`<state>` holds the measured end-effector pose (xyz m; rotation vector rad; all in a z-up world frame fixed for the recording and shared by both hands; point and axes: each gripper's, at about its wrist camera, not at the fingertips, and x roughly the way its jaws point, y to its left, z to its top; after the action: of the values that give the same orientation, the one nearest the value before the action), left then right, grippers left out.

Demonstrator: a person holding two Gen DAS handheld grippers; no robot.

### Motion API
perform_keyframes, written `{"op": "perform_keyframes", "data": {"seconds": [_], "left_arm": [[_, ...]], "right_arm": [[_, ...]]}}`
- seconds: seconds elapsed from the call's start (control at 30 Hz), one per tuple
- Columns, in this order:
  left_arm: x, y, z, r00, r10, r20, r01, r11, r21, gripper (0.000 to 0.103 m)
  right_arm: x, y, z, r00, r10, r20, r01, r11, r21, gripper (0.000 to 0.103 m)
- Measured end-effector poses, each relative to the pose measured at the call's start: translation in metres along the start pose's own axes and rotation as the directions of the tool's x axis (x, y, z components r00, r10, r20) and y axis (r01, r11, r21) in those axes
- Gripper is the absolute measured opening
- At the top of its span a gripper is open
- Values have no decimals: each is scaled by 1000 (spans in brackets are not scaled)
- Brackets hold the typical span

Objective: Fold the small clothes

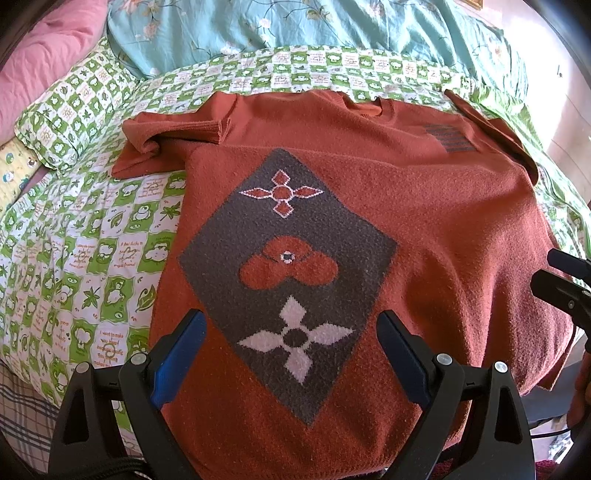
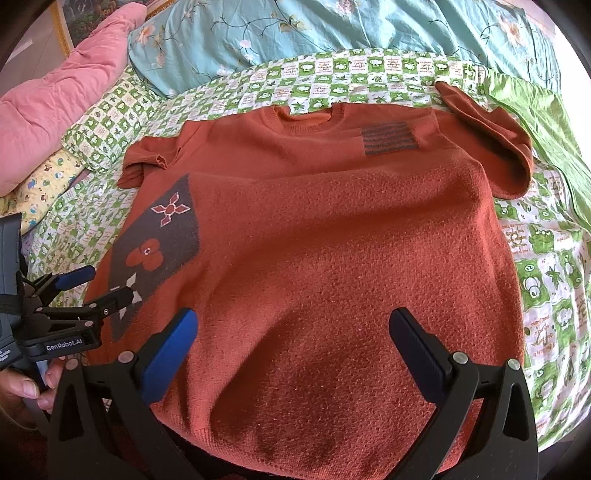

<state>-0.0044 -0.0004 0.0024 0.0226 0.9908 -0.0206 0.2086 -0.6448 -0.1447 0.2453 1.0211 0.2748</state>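
Observation:
An orange knit sweater lies flat and face up on the bed, neck away from me. It has a grey diamond patch with flower motifs and a small grey striped patch near the chest. Its left sleeve is bunched beside the body. The right sleeve lies folded back on itself at the sweater's right shoulder. My left gripper hovers open over the lower part of the diamond, holding nothing. My right gripper is open above the sweater's lower middle. The left gripper shows at the hem's left side.
The bed carries a green and white checked sheet. A teal floral quilt and a pink quilt lie at the head end, with a checked pillow at left. A green cloth lies at right. A hand holds the left gripper.

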Motion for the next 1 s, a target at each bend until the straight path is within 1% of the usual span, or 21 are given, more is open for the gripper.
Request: {"op": "perform_keyframes", "data": {"seconds": [0.23, 0.33, 0.53, 0.63, 0.73, 0.83, 0.93, 1.0], "left_arm": [[0, 1, 0, 1000, -17, -6, 17, 1000, -10, 94], [0, 0, 0, 1000, -4, 1, 4, 1000, -2, 94], [3, 1, 2, 999, -35, -21, 35, 999, -16, 94], [5, 3, 5, 999, -37, -26, 37, 999, -18, 94], [9, 5, 11, 999, -32, -32, 32, 999, -16, 94], [12, 7, 17, 999, -28, -32, 27, 1000, -13, 95], [15, 8, 26, 999, -34, -26, 34, 999, -15, 95], [18, 7, 34, 999, -31, -20, 31, 999, -13, 95]], "right_arm": [[5, 4, 0, 1000, 3, -1, -3, 1000, 0, 103], [7, 7, 1, 1000, 3, 0, -3, 1000, 1, 103], [10, 10, 3, 1000, 2, 2, -2, 1000, 2, 103], [9, 12, 3, 1000, 3, 10, -3, 1000, 5, 103], [9, 11, 9, 1000, 4, 20, -4, 1000, 18, 103], [10, 7, 18, 999, -12, 39, 11, 1000, 23, 103], [12, -1, 32, 998, -8, 62, 6, 999, 39, 103], [15, -7, 42, 997, -21, 80, 18, 999, 42, 103]]}}
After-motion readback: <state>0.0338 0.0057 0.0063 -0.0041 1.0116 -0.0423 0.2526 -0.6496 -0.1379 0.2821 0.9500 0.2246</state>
